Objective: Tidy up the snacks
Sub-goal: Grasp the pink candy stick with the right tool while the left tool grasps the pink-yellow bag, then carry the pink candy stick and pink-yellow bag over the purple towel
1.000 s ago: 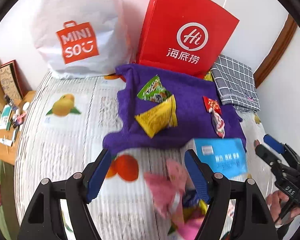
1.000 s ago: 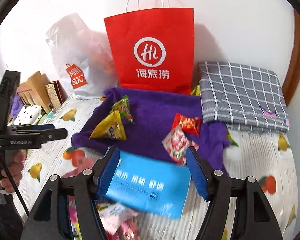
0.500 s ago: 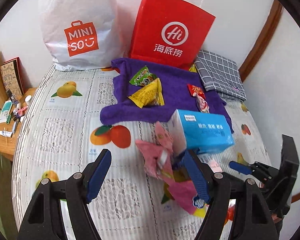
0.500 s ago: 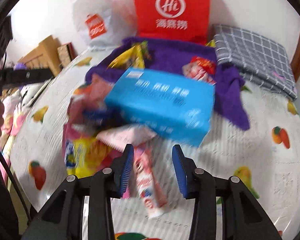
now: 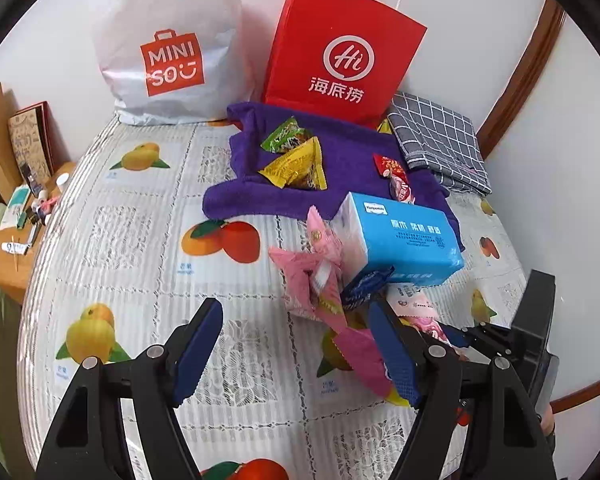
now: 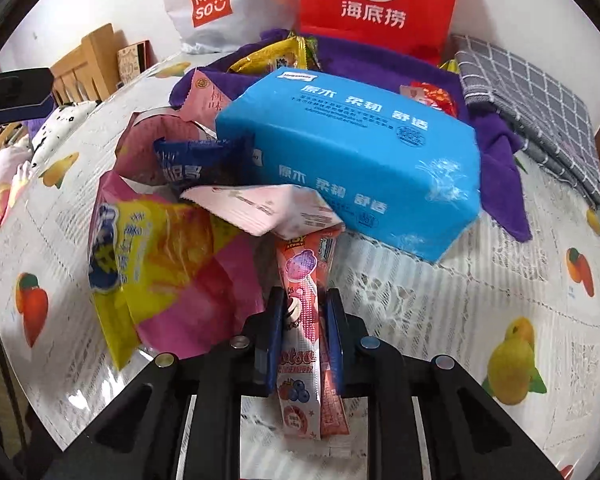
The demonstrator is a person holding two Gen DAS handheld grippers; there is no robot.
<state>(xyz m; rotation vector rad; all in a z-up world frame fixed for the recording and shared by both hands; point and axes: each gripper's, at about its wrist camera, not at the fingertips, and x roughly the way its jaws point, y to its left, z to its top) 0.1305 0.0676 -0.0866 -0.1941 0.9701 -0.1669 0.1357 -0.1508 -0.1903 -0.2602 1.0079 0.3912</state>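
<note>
Pink-red foil is what your right gripper [image 6: 302, 336] is clamped on: a slim stick-shaped snack packet [image 6: 304, 308], its long axis running away from you between the pads toward the blue tissue pack [image 6: 352, 160], far end tucked under a pale pink packet [image 6: 260, 208]. Those jaws have just been closing, and the packet sits squeezed between them. Your left gripper [image 5: 296, 352] hangs parted over bare sheet with nothing in it, just beside the pile. Counting that pile from the right wrist view: one tissue pack, one dark blue packet [image 6: 200, 164], one large pink-and-yellow bag [image 6: 160, 264], the pale pink packet, and two or so more pink wrappers behind, though the overlap makes that count unsure. On the purple towel [image 5: 340, 152] lie one green packet [image 5: 286, 136], one yellow triangular packet [image 5: 298, 168] and two small red sweets [image 5: 394, 176]. Everything rests on a bed with a white fruit-printed sheet [image 5: 140, 240]; at the wall stand one white MINISO bag [image 5: 168, 48] and one red paper bag [image 5: 340, 52], with one folded grey checked cloth [image 5: 440, 144] beside them.
</note>
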